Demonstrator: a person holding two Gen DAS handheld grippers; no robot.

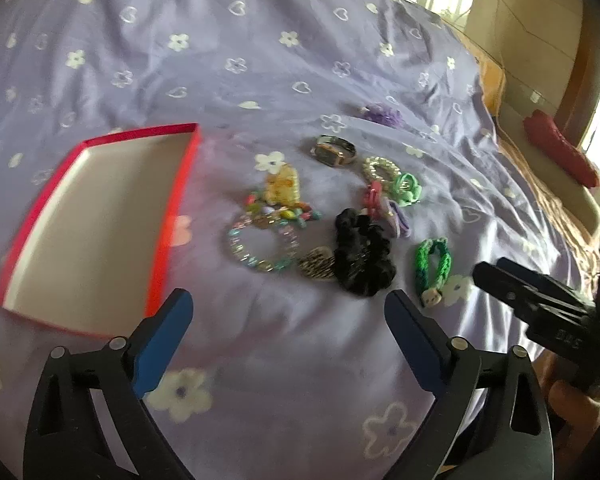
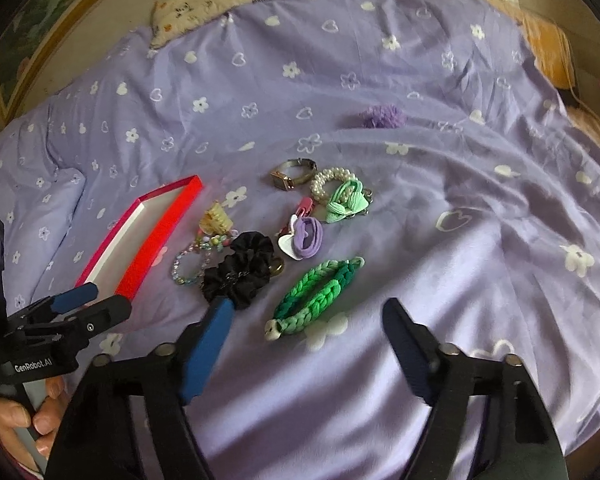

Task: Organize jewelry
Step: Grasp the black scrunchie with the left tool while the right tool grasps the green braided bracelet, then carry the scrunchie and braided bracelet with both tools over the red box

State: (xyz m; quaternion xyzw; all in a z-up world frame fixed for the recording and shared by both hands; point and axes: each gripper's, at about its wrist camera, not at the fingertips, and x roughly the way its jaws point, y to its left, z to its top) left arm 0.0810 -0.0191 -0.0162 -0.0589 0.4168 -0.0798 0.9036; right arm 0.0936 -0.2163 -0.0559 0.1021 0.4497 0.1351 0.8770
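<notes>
Left wrist view: the left gripper [image 1: 288, 304] hangs over the lilac flower-print bedspread [image 1: 260, 60] with its blue-padded jaws wide apart and nothing between them. The shallow red cardboard box tray with a white inside [image 1: 100, 220] lies up and to the left of it, empty. To the right of the tray sits the jewelry cluster: a clear beaded bracelet [image 1: 260, 246], a black fabric scrunchie [image 1: 362, 254] just right of that, a gold-faced wristwatch [image 1: 334, 150] and a pearl bracelet [image 1: 380, 168] further back. The green braided bracelet [image 1: 432, 266] lies right of the scrunchie, closest to the right gripper [image 1: 488, 270], which enters from the right edge.

Right wrist view: the right gripper [image 2: 306, 312] has its jaws parted, empty, and the green braided bracelet [image 2: 316, 296] lies just ahead between their lines, its long axis running from near-left to far-right, a white bead end nearest. The black scrunchie [image 2: 240, 272] lies close by on its left, near the left pad; it could be caught too. The red tray [image 2: 148, 244] lies beyond the scrunchie, further left, next to the left gripper [image 2: 88, 300]. The right hand looks the likelier to pick first.
</notes>
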